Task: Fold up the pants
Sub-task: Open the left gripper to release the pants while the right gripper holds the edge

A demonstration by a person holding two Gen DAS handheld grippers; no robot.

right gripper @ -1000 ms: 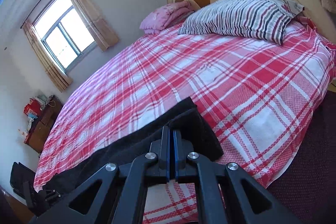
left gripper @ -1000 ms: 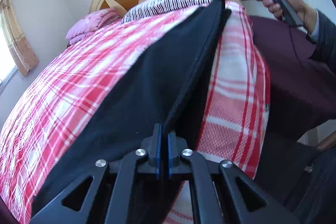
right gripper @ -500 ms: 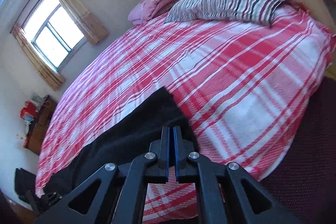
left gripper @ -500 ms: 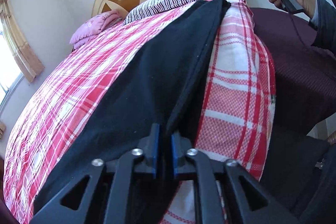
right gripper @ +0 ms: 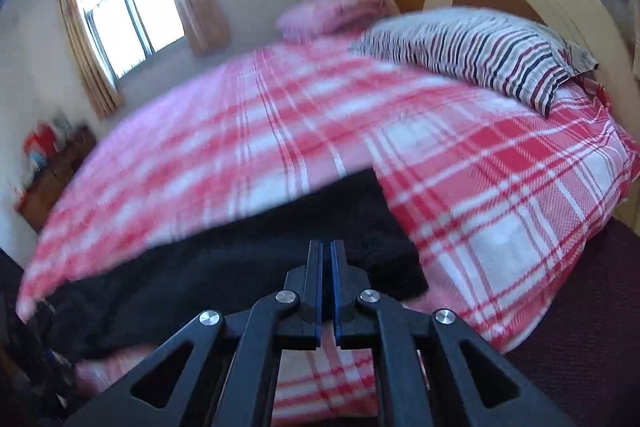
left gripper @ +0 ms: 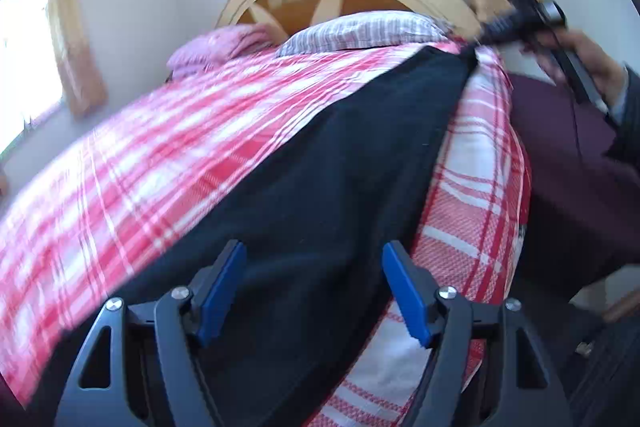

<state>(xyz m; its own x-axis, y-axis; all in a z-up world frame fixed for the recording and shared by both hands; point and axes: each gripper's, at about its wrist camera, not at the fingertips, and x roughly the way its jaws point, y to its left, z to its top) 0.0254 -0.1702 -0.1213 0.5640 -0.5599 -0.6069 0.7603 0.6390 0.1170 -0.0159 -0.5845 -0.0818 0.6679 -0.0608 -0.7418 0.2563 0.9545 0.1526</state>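
Black pants point(left gripper: 340, 163) lie lengthwise along the bed point(left gripper: 140, 163) edge, below the striped pillow point(right gripper: 480, 47). Your left hand-held gripper point(left gripper: 314, 287) is spread above one end; your right hand-held gripper point(right gripper: 325, 287) pinches the pillow-side end, keeping the fabric straight.

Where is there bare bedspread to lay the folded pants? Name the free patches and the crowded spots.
Free: the wide plaid bedspread between the black pants and the window-side edge, and the strip between the pants and the near bed edge. Crowded: the head end, with the striped pillow and pink bundle.
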